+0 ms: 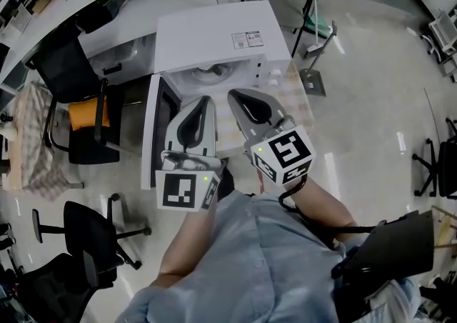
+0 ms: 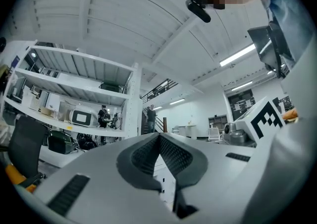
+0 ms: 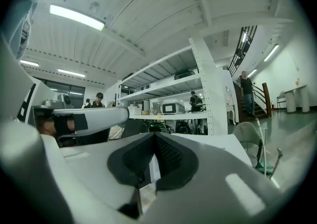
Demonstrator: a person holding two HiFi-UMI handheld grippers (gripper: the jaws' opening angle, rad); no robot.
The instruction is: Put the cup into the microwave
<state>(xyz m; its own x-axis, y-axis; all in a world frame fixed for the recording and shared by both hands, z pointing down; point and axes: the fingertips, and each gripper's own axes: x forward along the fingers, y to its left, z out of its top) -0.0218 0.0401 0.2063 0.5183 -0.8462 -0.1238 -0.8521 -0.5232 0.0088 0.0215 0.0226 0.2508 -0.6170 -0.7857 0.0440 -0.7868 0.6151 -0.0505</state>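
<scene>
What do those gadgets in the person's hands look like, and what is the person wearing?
Both the left gripper and the right gripper are smooth white plastic shells tapering to two jaws lined with dark grey textured pads. Each carries a white cube printed with black square markers, with a small green light. The person wears a light blue shirt.

Left hand-held gripper (image 1: pixel 208 100) jaws together, empty; right hand-held gripper (image 1: pixel 233 94) same; both level.

Light blue shirt (image 1: pixel 264 257) fills the foreground. Up front, a white, smooth-shelled left gripper (image 1: pixel 208 99) and its matching right gripper (image 1: pixel 230 93), lined with dark grey ribbed pads (image 2: pixel 141 156). Each carries a white cube with black square markers (image 1: pixel 284 153) and a small green light. A black cable (image 1: pixel 294 207) loops at the right wrist.
</scene>
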